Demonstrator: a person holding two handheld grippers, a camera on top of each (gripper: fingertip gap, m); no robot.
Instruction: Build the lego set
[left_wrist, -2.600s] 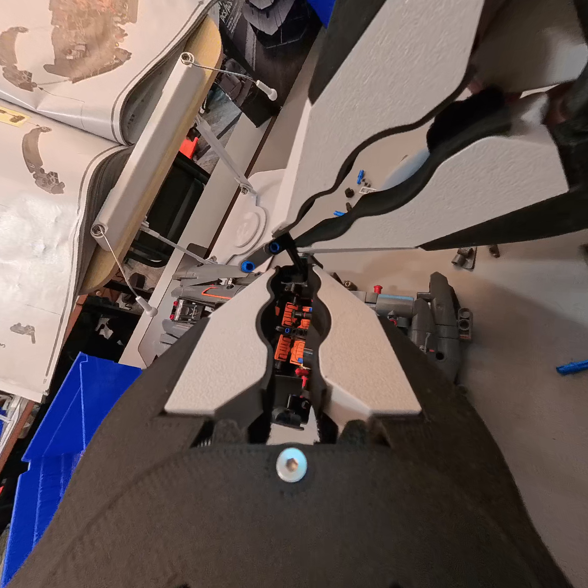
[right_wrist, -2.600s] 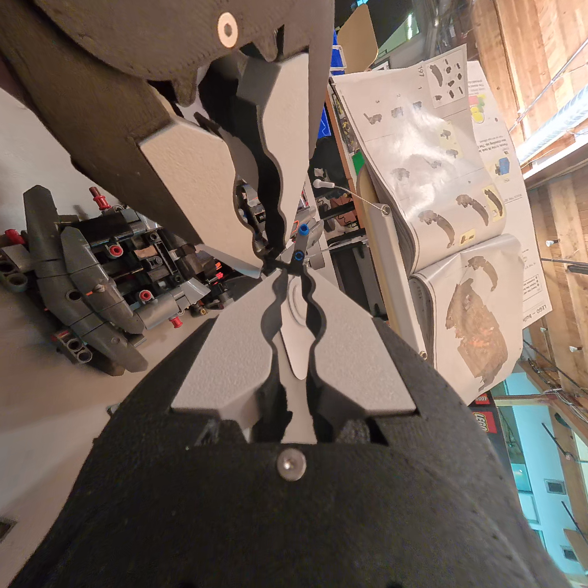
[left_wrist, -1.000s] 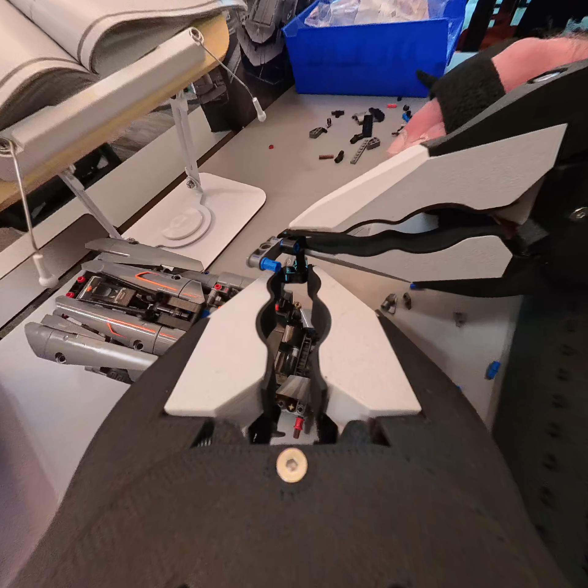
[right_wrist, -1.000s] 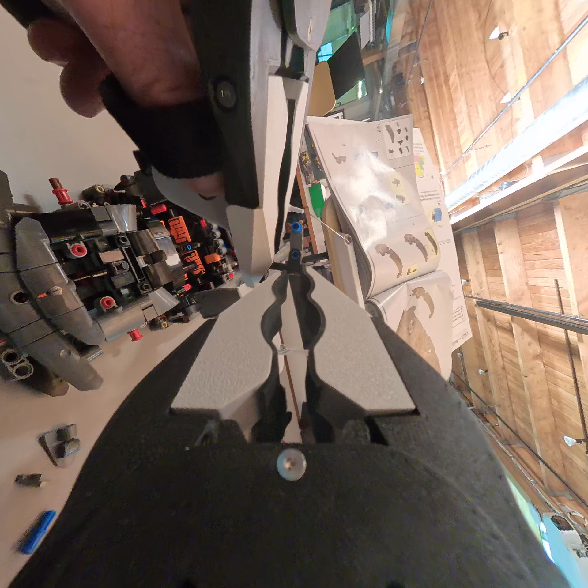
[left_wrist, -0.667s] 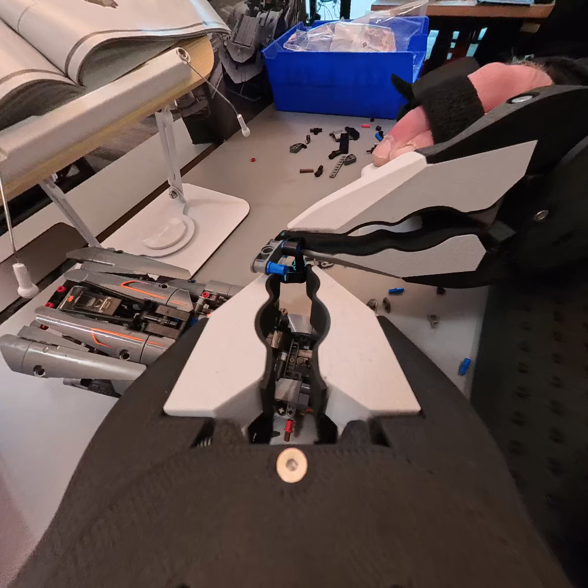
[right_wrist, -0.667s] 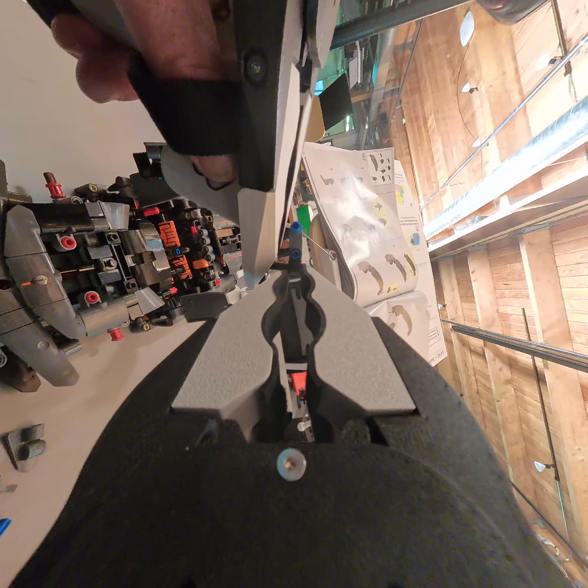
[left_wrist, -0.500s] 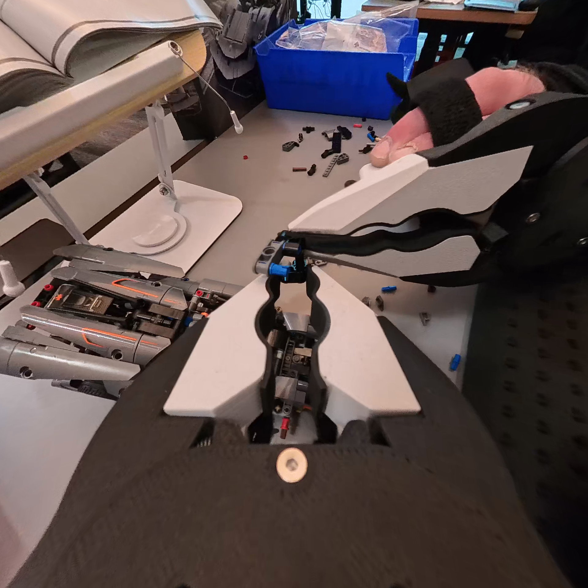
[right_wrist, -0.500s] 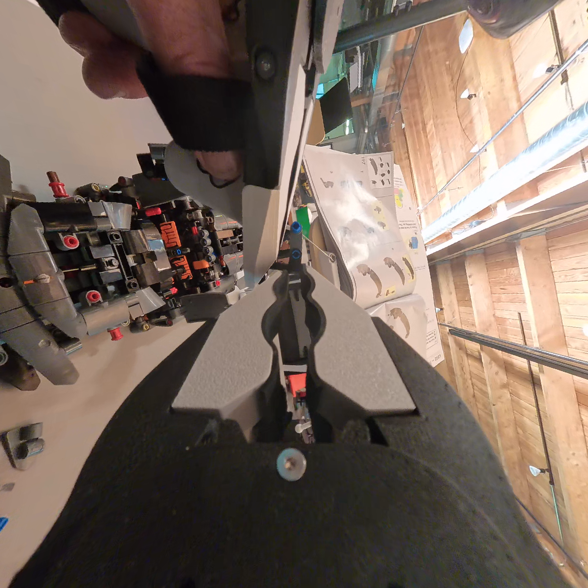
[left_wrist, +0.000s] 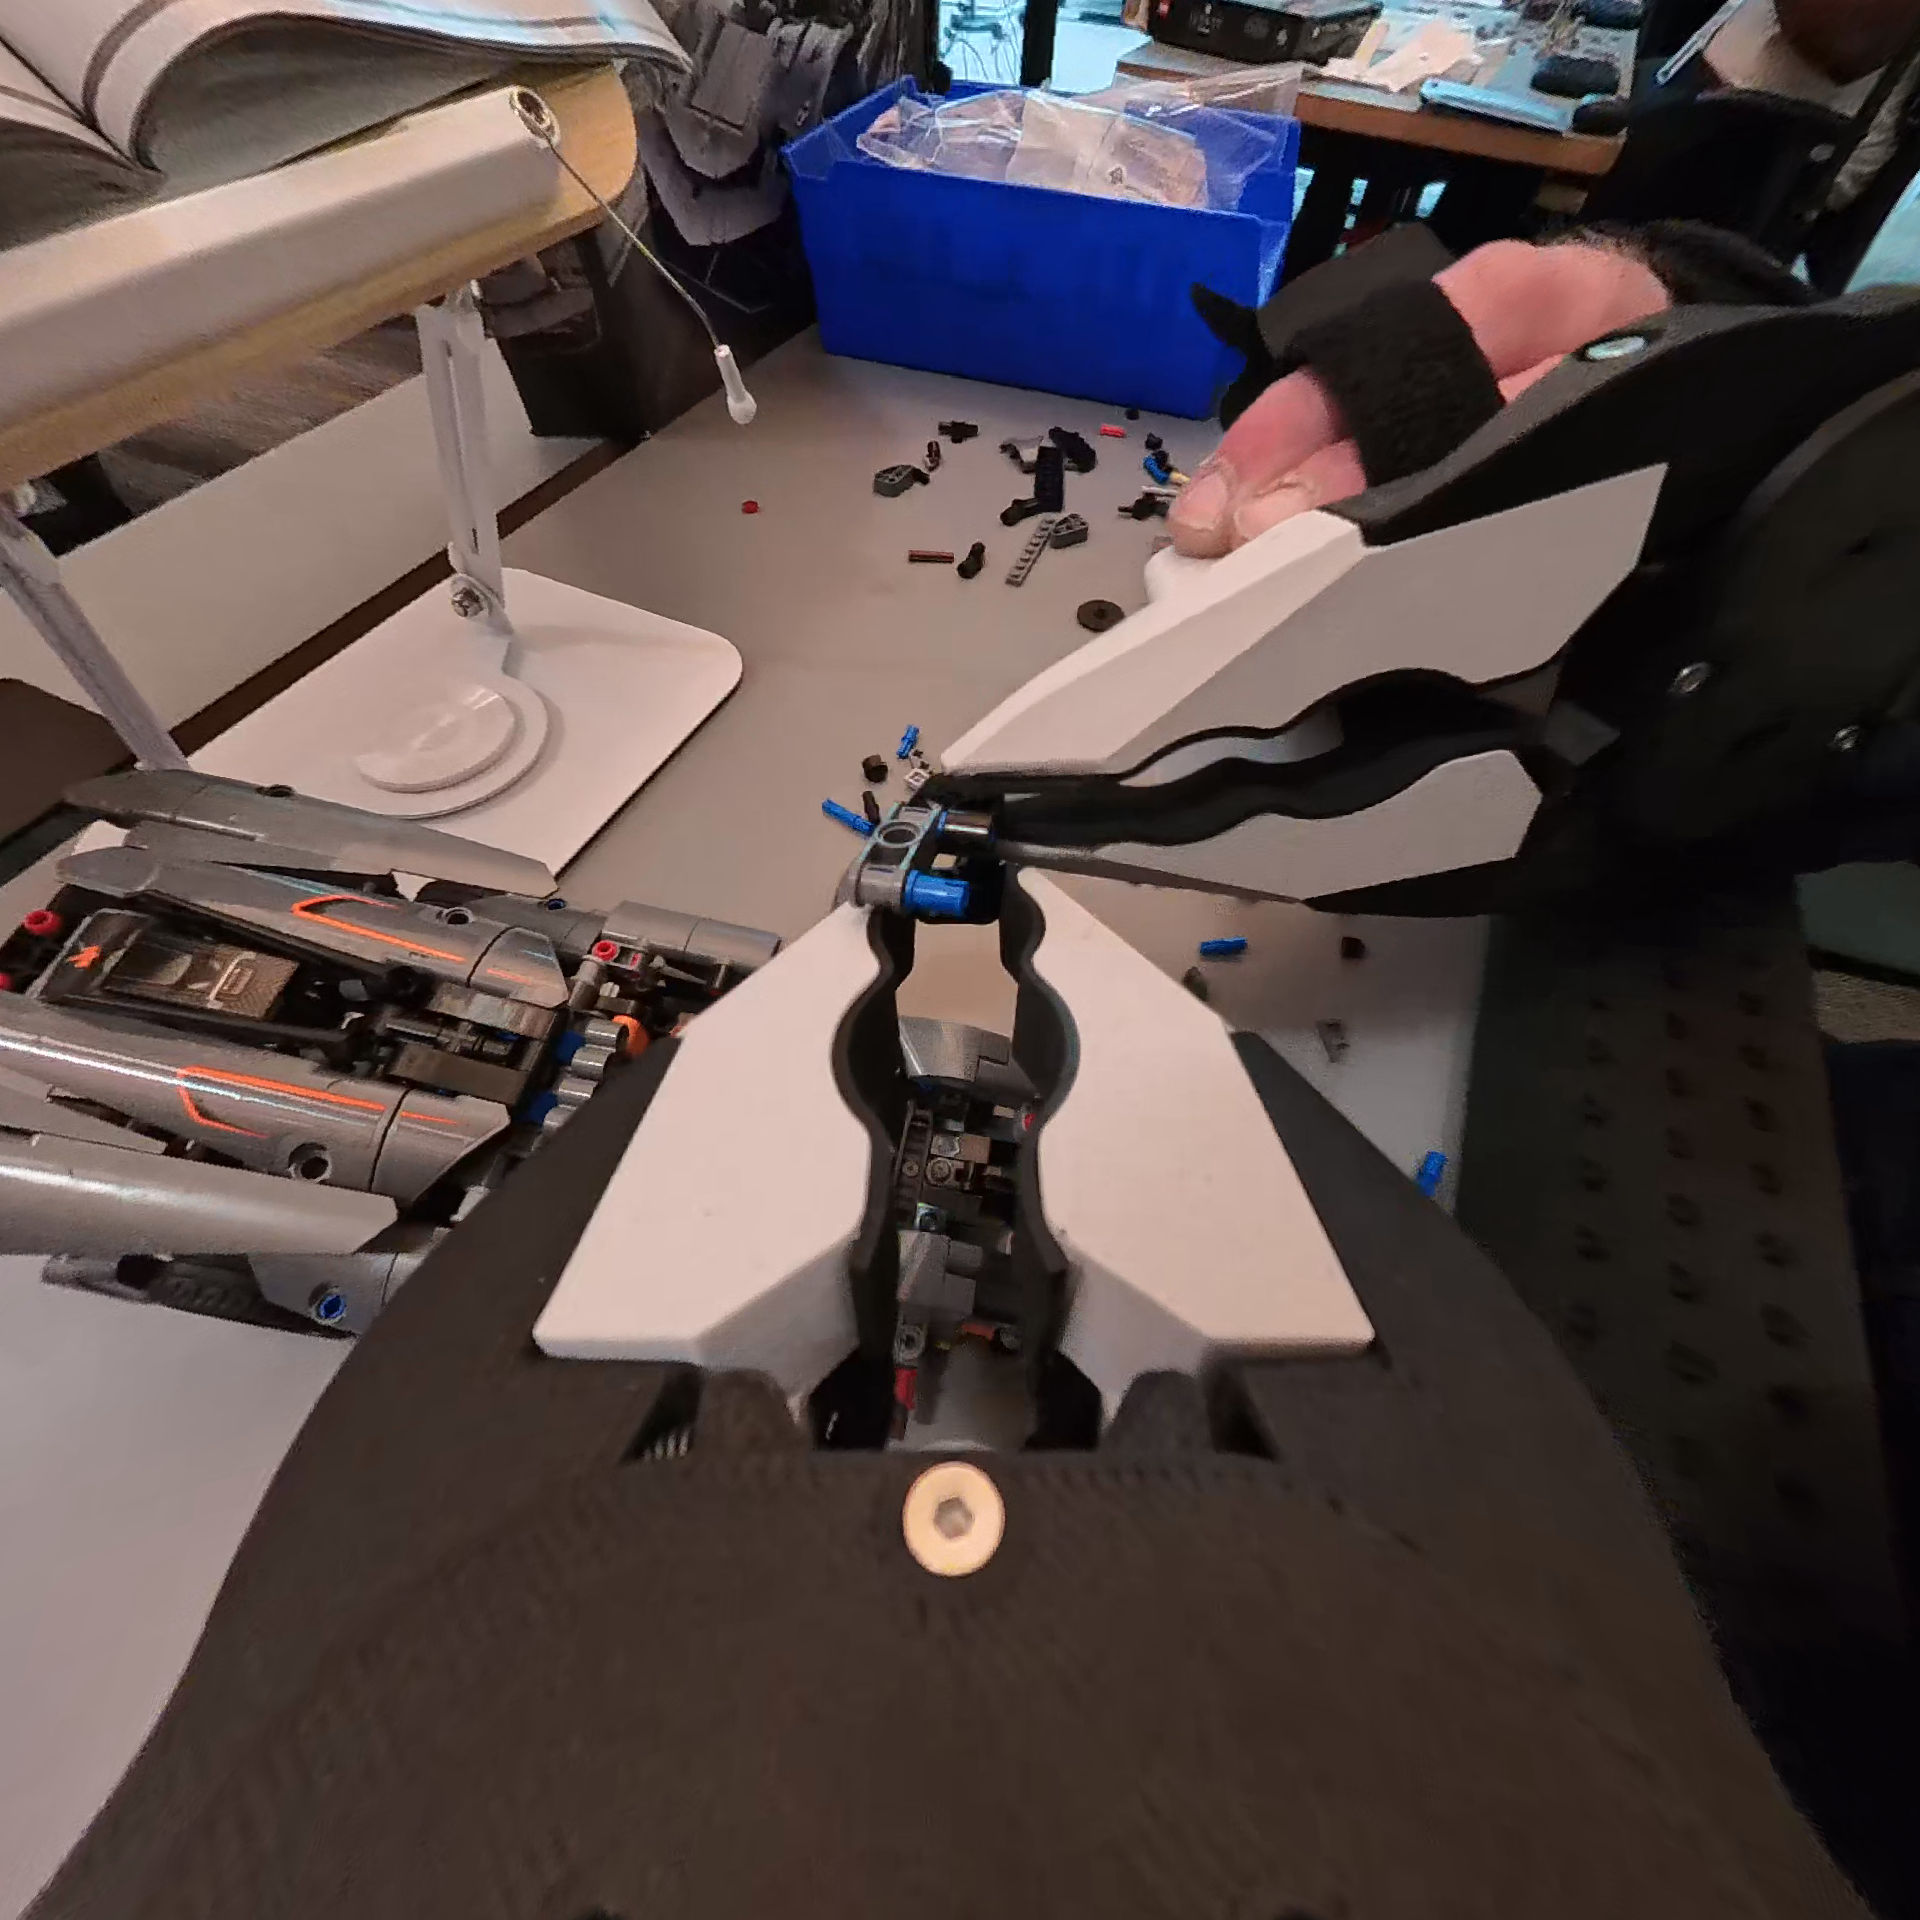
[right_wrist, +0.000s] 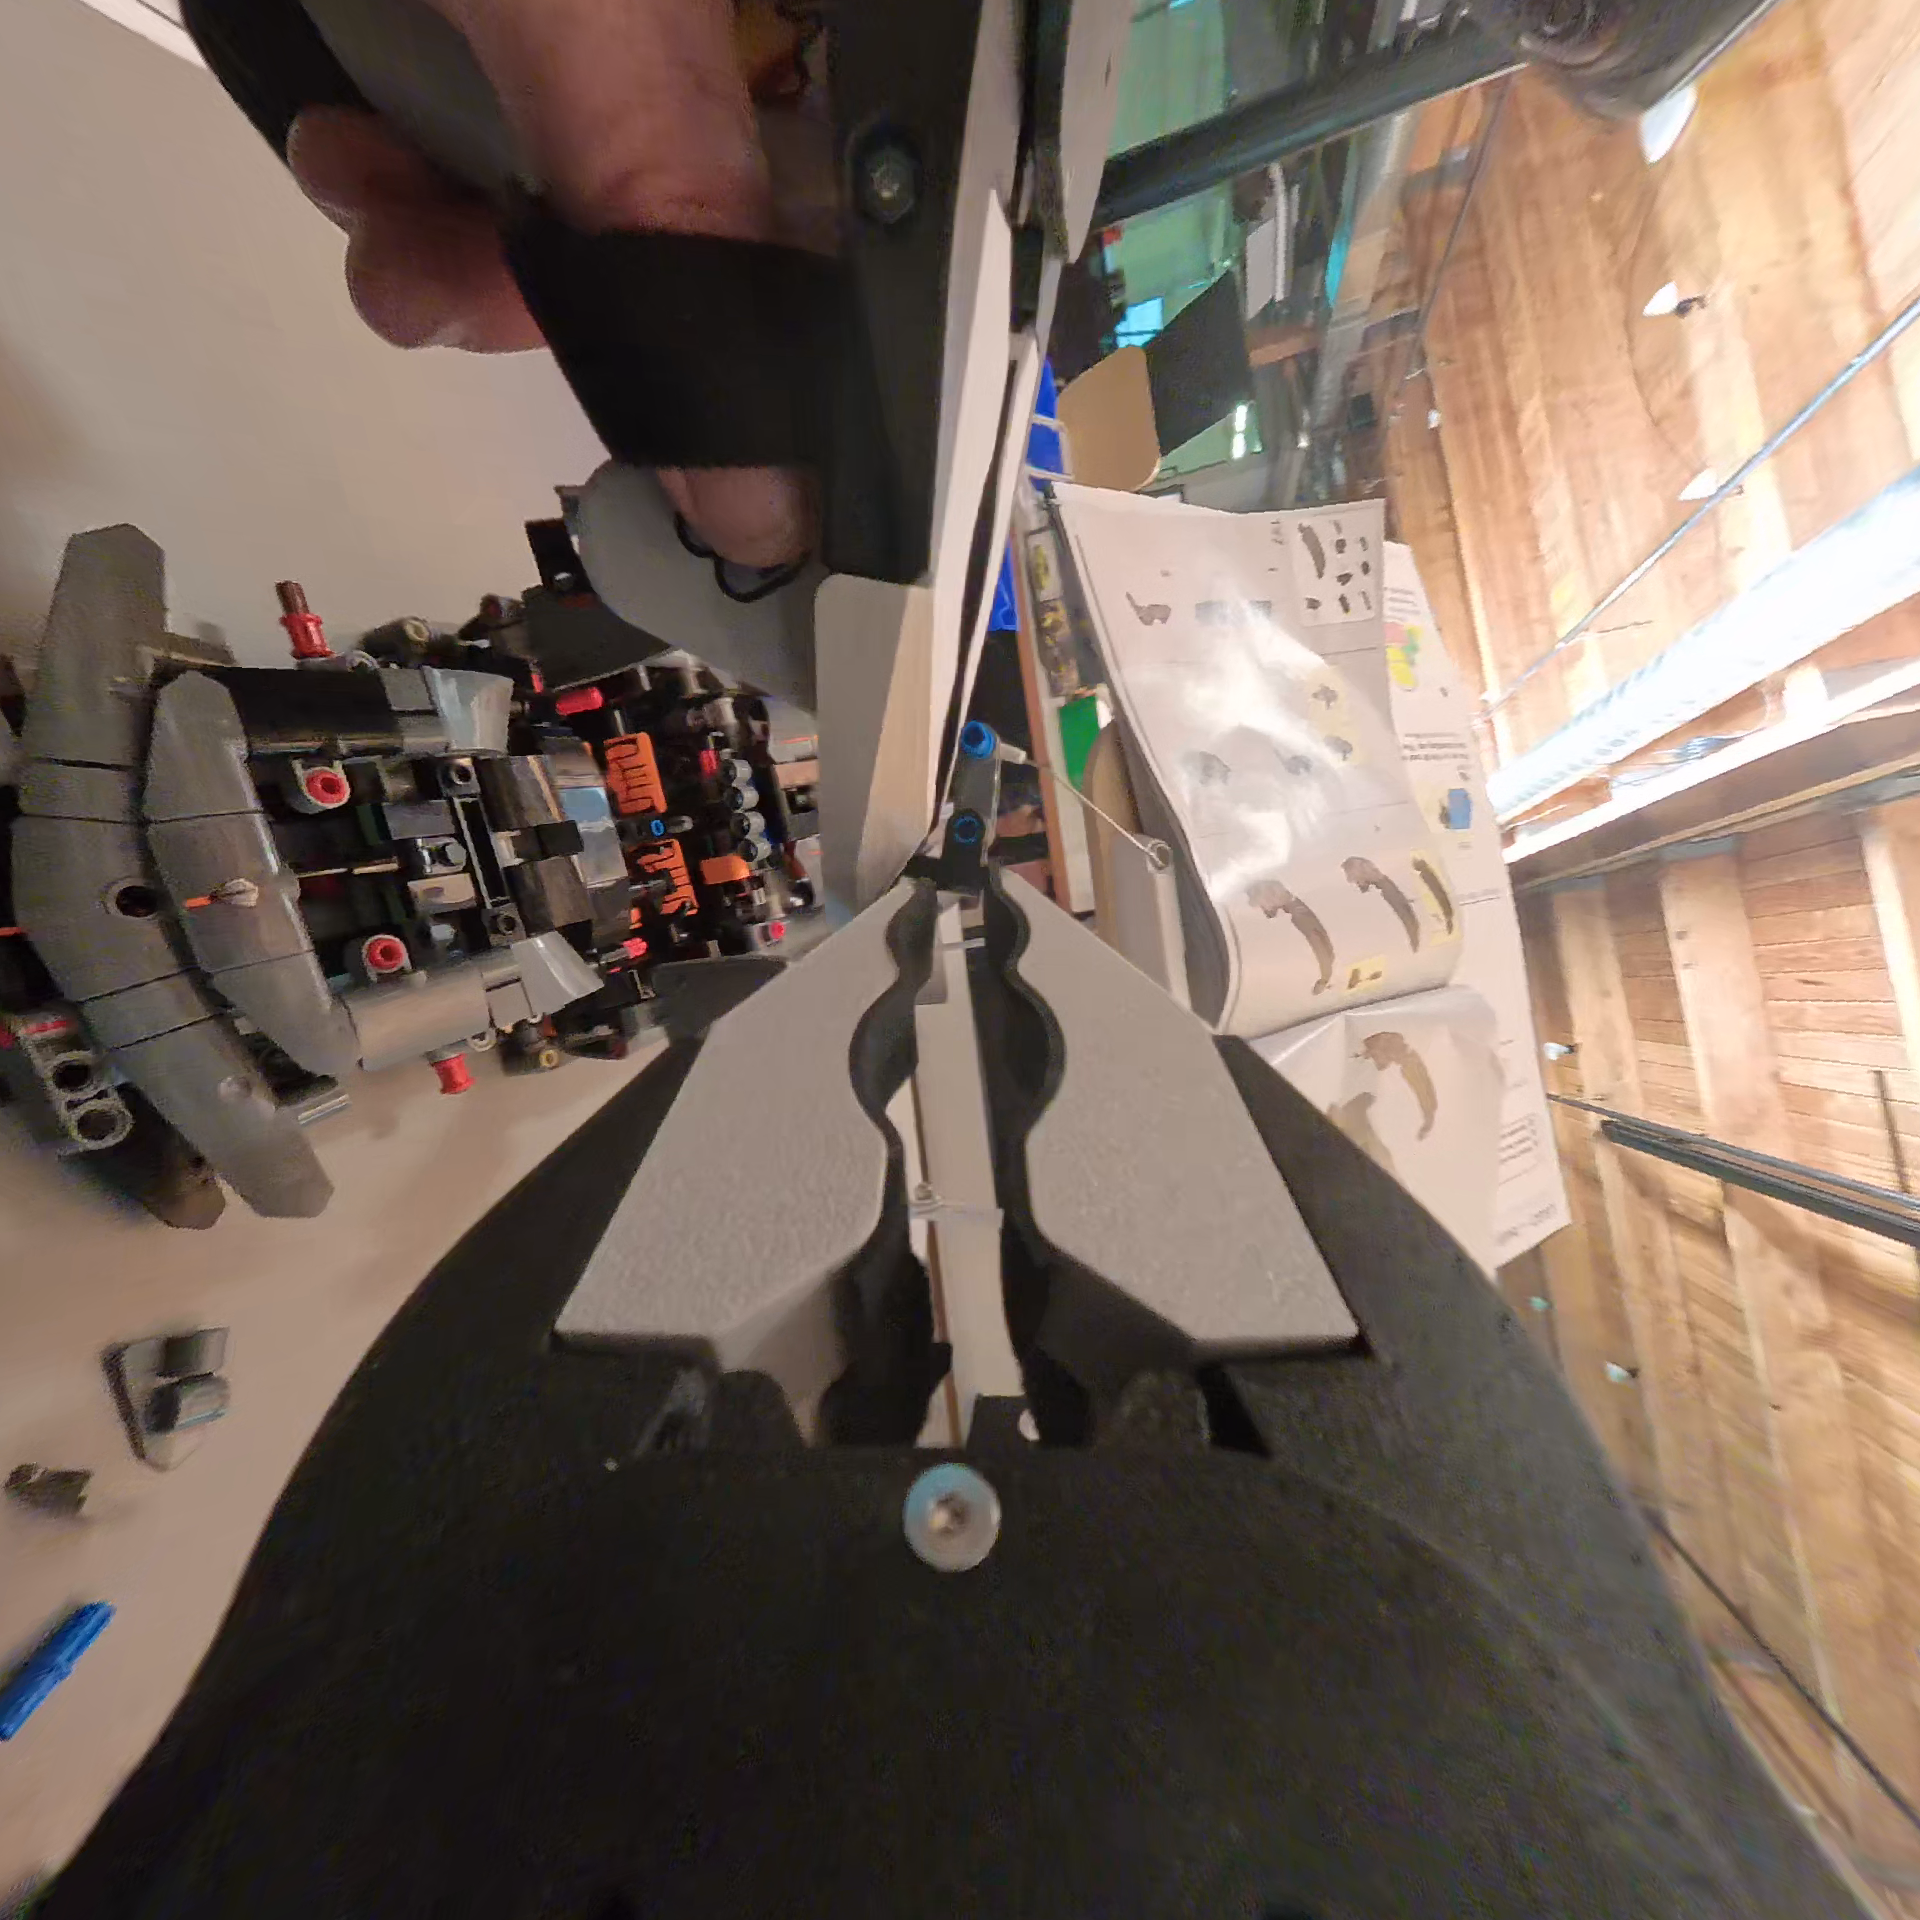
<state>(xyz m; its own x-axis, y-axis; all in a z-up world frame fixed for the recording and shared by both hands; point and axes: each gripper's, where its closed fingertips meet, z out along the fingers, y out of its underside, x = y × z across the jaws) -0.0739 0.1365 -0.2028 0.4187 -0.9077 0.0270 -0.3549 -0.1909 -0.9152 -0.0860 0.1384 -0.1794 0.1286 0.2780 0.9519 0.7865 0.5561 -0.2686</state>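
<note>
A small grey beam with blue pins (left_wrist: 902, 864) on a black part is held in the air between both grippers. My left gripper (left_wrist: 940, 899) is shut on it from below. My right gripper (left_wrist: 951, 816) comes in from the right, shut on its black end. In the right wrist view the beam (right_wrist: 971, 790) sticks out past my right gripper (right_wrist: 961, 883), and the left gripper's fingers (right_wrist: 894, 748) reach down from above with a hand on it. The large grey and orange lego model (left_wrist: 260, 1039) lies on the table at left; it also shows in the right wrist view (right_wrist: 312, 883).
A white book stand base (left_wrist: 561, 717) stands behind the model and carries the open instruction book (right_wrist: 1299, 779). A blue bin (left_wrist: 1039, 260) with bags is at the back. Loose small pieces (left_wrist: 1039, 488) lie before it. A black perforated mat (left_wrist: 1662, 1143) is at right. Only a small space, under 4 cm, lies between the two pairs of fingers.
Both grippers have turned together with the small beam held between them. The left view has swung from the book to looking across the table. In the last half second little has moved.
</note>
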